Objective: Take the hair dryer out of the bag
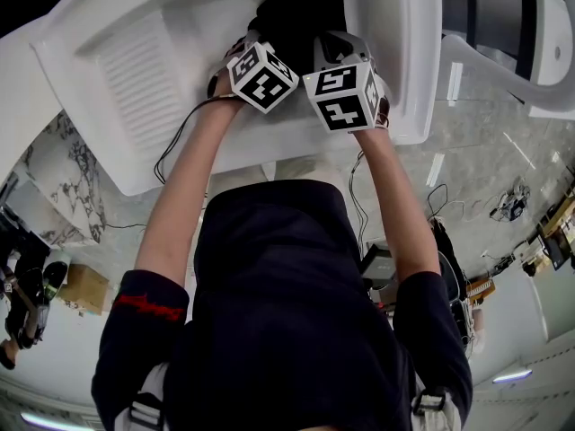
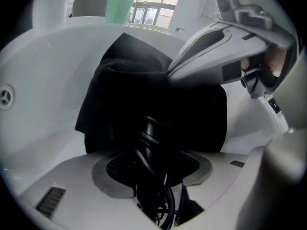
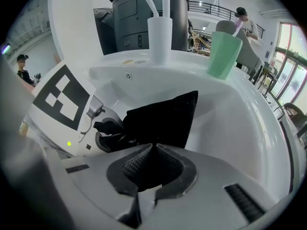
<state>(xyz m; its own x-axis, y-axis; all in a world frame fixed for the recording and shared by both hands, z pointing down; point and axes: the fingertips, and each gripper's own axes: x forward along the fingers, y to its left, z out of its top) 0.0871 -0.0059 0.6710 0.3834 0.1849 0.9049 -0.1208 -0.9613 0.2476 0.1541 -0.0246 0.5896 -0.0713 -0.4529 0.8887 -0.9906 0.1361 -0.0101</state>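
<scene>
The hair dryer [image 2: 146,133] is judged not yet taken out of the black bag [image 3: 163,119] in the sink [image 3: 230,123]: only its handle and cable are seen between the widely spread left hand-held gripper [image 2: 153,169], while the bag is pinched by the right hand-held gripper [image 3: 153,148].

White basin [image 3: 249,109] with a black bag [image 3: 163,116] in its bowl.
The black bag rests in the bowl, directly ahead of the right gripper [image 3: 152,169] and the left gripper [image 2: 153,176]. Beyond the bag, on the far rim, stand a white cup [image 3: 159,40] and, to the right of it, a green cup [image 3: 223,54]. A ribbed draining surface [image 1: 135,70] of the basin lies on the outer side of the left gripper.
</scene>
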